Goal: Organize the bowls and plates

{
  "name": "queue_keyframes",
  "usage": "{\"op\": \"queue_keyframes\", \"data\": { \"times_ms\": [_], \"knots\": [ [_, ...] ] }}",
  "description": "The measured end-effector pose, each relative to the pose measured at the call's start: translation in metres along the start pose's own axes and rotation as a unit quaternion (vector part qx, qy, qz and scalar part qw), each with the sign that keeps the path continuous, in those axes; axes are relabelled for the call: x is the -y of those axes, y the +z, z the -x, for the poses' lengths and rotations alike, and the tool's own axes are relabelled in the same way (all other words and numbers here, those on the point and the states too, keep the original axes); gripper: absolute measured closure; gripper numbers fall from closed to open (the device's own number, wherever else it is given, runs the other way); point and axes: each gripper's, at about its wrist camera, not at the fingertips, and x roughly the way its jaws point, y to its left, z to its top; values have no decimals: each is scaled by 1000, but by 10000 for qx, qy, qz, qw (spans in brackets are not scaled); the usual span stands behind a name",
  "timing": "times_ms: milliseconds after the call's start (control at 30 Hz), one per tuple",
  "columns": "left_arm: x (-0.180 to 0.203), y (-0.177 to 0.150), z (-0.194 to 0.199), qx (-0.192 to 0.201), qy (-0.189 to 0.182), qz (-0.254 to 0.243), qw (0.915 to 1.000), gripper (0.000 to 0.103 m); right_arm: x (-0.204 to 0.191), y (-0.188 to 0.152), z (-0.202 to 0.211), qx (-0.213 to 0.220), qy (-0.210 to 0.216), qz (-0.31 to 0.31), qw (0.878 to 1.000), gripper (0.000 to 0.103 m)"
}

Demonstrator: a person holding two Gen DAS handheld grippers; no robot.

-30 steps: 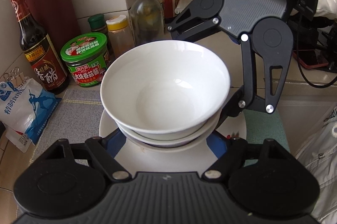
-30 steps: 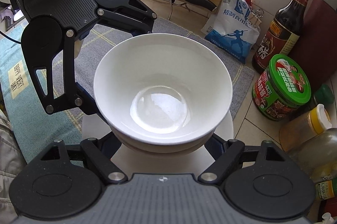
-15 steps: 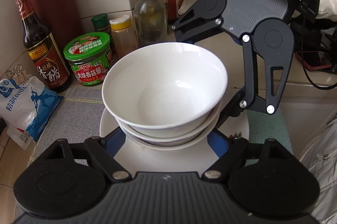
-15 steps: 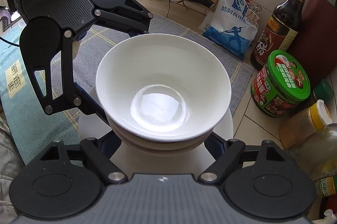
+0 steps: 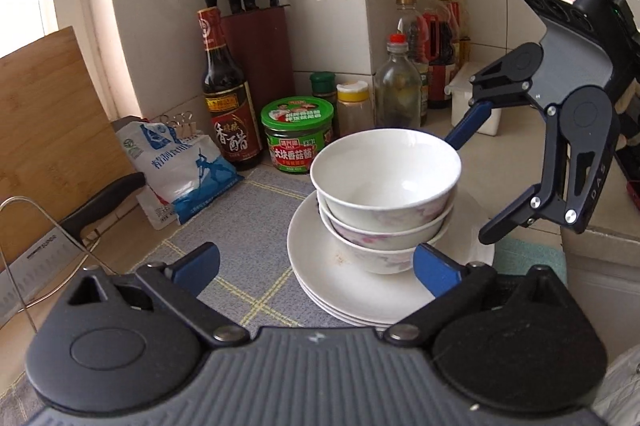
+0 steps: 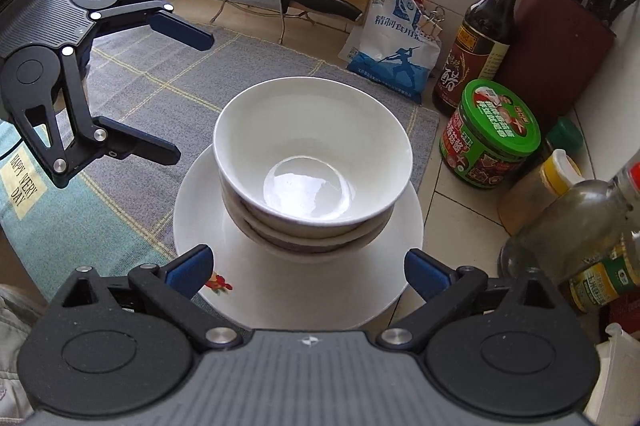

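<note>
Now both grippers, left (image 5: 316, 264) and right (image 6: 307, 268), have drawn back, fingers wide and empty; nested bowls (image 5: 385, 202) rest stacked on plates (image 5: 320, 270), seemingly organized.

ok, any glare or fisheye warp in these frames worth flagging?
Right wrist: bright window reflection pools in the top bowl; edges bow, the vinegar bottle leans. Left wrist: window glow washes out the left side, wall tile lines curve, the cutting board tilts; both sharp.

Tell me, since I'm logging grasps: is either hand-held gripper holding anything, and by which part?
Nothing is held. The left hand-held gripper and right hand-held gripper are both open, clear of the stacked bowls resting on the plates.
</note>
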Motion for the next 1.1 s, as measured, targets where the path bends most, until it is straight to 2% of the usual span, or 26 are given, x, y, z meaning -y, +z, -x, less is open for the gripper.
{"op": "queue_keyframes", "data": {
  "times_ms": [100, 200, 267, 333, 500, 633, 733, 1100],
  "knots": [
    [4, 0, 25, 178, 104, 261, 9994, 1, -16, 2, 16, 49, -406, -560, 9976, 0],
    [8, 0, 44, 301, 150, 566, 9978, 1, -36, 4, 27, -56, -980, -1136, 9887, 0],
    [14, 0, 59, 406, 465, 732, 9954, 1, -47, 3, 35, -36, -1270, -1471, 9809, 0],
    [18, -1, 72, 504, 708, 906, 9921, 1, -57, 1, 44, 30, -1512, -1906, 9699, 0],
    [25, 4, 97, 108, 1146, 1343, 9842, 1, -90, -7, 67, 297, -2156, -2766, 9360, 0],
    [30, 5, 117, -122, 1303, 1330, 9824, 1, -116, -7, 87, 572, -2398, -3084, 9187, 0],
    [32, 6, 129, -185, 1360, 1385, 9808, 1, -131, -5, 98, 711, -2529, -3179, 9110, 0],
    [29, 5, 146, -234, 1461, 1603, 9759, 1, -153, -1, 113, 889, -2669, -3215, 9042, 0]
  ]
}}
